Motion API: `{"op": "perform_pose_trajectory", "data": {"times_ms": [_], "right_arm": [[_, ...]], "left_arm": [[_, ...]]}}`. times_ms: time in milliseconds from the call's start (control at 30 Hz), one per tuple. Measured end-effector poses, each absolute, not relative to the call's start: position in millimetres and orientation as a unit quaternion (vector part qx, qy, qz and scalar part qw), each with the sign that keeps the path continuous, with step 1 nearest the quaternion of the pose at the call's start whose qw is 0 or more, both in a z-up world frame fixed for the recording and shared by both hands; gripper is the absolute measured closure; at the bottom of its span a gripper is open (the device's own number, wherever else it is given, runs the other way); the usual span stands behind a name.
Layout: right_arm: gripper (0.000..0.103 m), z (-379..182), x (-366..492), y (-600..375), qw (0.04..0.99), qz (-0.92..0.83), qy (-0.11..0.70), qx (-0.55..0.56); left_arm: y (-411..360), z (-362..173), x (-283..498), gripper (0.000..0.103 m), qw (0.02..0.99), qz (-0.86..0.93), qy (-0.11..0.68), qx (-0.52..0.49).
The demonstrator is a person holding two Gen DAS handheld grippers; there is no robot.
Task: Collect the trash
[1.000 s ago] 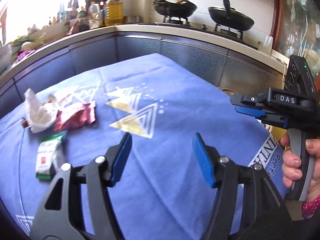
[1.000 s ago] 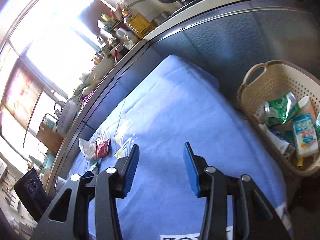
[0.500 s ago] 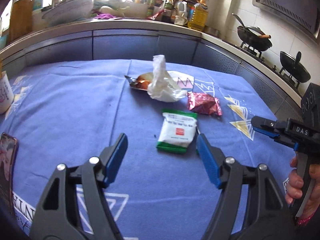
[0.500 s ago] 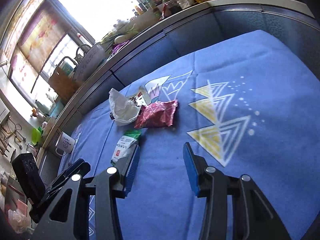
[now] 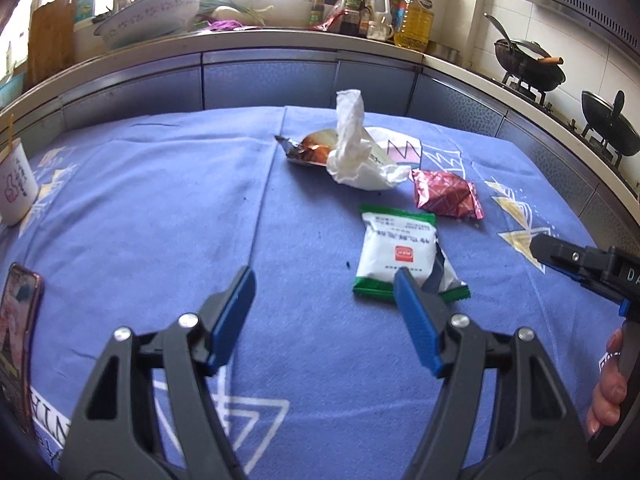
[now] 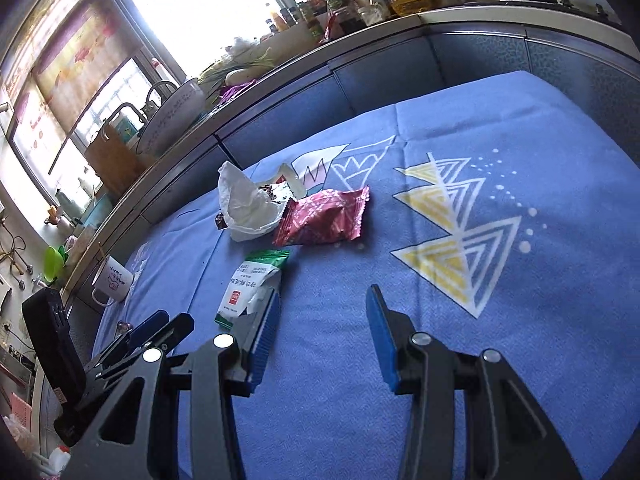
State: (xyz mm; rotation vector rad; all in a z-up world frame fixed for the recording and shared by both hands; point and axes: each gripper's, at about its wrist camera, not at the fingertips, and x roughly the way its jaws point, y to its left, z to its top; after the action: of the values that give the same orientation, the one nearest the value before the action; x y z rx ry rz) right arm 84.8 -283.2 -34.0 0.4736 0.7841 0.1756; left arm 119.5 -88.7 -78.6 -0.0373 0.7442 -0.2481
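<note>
Kitchen, blue tablecloth (image 5: 160,208). Trash clustered mid-cloth: green-and-white packet (image 5: 396,252) nearest; red wrapper (image 5: 446,200) and crumpled tissue (image 5: 356,152) just beyond it. Left gripper (image 5: 324,312) and right gripper (image 6: 324,340) spread, empty. Approach step, seemingly; next: straddle the packet, pinch.

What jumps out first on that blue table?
A small heap of trash mid-cloth: a crumpled white tissue, a red wrapper beside it, and a green-and-white packet nearest. Both tongs, left and right, stand open and empty before it.
</note>
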Motion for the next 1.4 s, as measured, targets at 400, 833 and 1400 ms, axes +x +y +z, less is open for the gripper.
{"op": "perform_pose_trajectory", "data": {"times_ms": [400, 833, 1400], "right_arm": [[0.057, -48.0, 79.6, -284.3, 0.899, 0.053, 0.380, 0.211], [0.057, -62.4, 73.5, -283.4, 0.903, 0.037, 0.380, 0.198], [0.057, -64.6, 70.1, -286.3, 0.904, 0.042, 0.371, 0.207]], "left_arm": [[-83.3, -91.1, 122.0, 0.034, 0.922, -0.108, 0.371, -0.016], [-77.4, -90.8, 114.7, 0.034, 0.926, -0.126, 0.355, -0.035], [-75.1, -86.3, 105.0, 0.034, 0.938, -0.100, 0.331, -0.036]]}}
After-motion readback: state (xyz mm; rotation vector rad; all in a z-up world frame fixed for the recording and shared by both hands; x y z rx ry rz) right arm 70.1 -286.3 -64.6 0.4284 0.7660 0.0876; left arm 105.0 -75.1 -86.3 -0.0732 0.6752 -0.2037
